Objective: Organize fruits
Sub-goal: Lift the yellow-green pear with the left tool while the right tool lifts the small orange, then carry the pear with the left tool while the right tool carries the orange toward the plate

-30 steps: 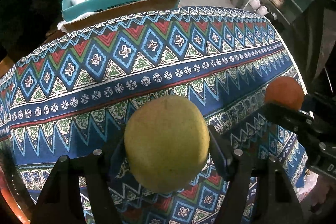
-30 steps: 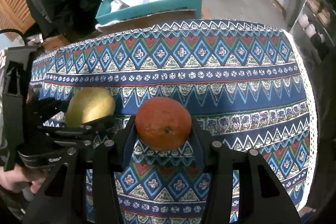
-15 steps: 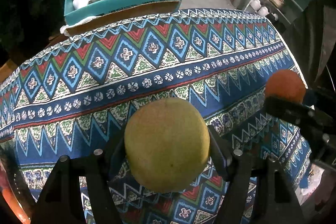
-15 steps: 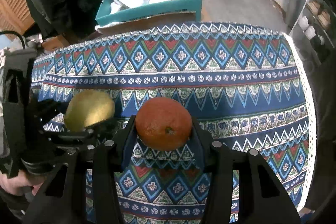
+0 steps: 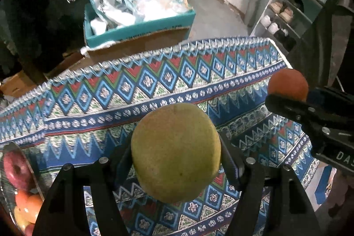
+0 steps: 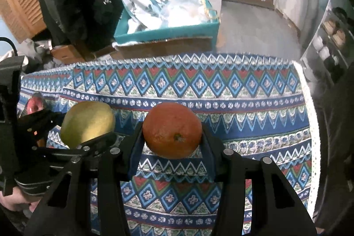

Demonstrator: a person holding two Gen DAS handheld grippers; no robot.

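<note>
Clearly both fruits are off the desk (image 6: 254, 90), each carried in the air above its patterned blue cloth. The left tongs (image 5: 177, 154) are clamped on a large yellow-green fruit (image 5: 176, 152), one dark pad pressed against either flank, so the fruit fills the gap between them. In the right wrist view the same left tongs (image 6: 88, 125) show at the left edge, with the yellow-green fruit (image 6: 87, 123) held between them and a hand (image 6: 13, 202) gripping the handle below.

The right tongs (image 6: 172, 132) are clamped on an orange (image 6: 172, 129), its small stem scar facing the camera and blue-faced pads touching both sides. From the left wrist view that orange (image 5: 287, 84) sits at the far right, near the desk's right edge, just above the black frame of the right tongs (image 5: 285, 92).

At the left edge of the left wrist view a clear bowl (image 5: 8, 149) holds a red apple (image 5: 14, 169) and some orange and yellow fruits (image 5: 28, 202) beneath it. Beyond the desk's far edge stands a teal box (image 5: 141, 25) stuffed with white bags, set on a brown carton. A shoe rack (image 5: 294, 6) stands at the upper right.
</note>
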